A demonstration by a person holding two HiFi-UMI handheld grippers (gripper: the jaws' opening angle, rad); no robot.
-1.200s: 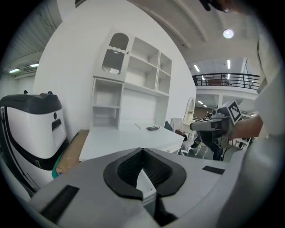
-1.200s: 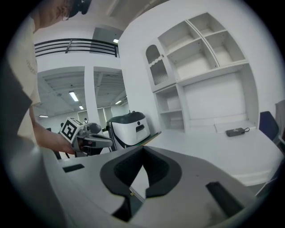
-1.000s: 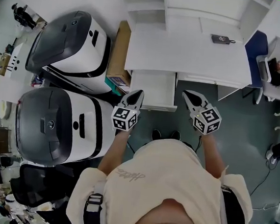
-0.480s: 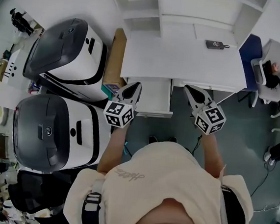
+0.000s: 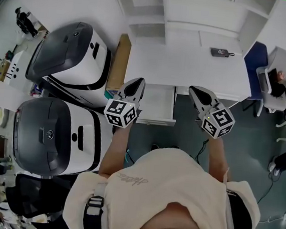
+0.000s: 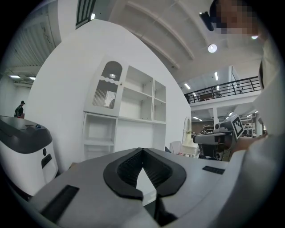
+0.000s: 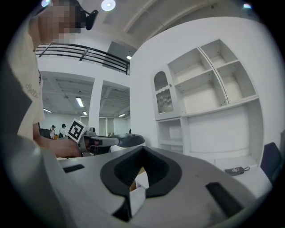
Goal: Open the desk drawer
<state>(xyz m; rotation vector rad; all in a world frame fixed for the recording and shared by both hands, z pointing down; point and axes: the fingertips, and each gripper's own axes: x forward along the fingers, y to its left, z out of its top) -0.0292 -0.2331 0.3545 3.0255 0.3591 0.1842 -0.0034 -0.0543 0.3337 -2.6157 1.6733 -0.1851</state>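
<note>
The white desk (image 5: 188, 65) stands ahead of me, and its left drawer (image 5: 156, 107) is pulled out, showing a white inside. My left gripper (image 5: 137, 84) hangs above the drawer's left edge, jaws shut with nothing between them. My right gripper (image 5: 194, 92) is held to the right of the drawer, over the desk's front edge, and also looks shut and empty. In the left gripper view the left gripper (image 6: 142, 151) points level at the white shelf unit (image 6: 129, 120). In the right gripper view the right gripper (image 7: 141, 149) faces the same shelves (image 7: 209, 98).
A small black device (image 5: 222, 52) lies on the desk top at the back right. Two large white and grey machines (image 5: 71, 54) (image 5: 55, 133) stand at the left, with a cardboard box (image 5: 119, 59) against the desk. A blue chair (image 5: 257, 52) and a seated person (image 5: 279, 82) are at the right.
Both grippers have risen and now sit higher in the picture, near the desk's front edge. The drawer stays pulled out and both pairs of jaws stay shut.
</note>
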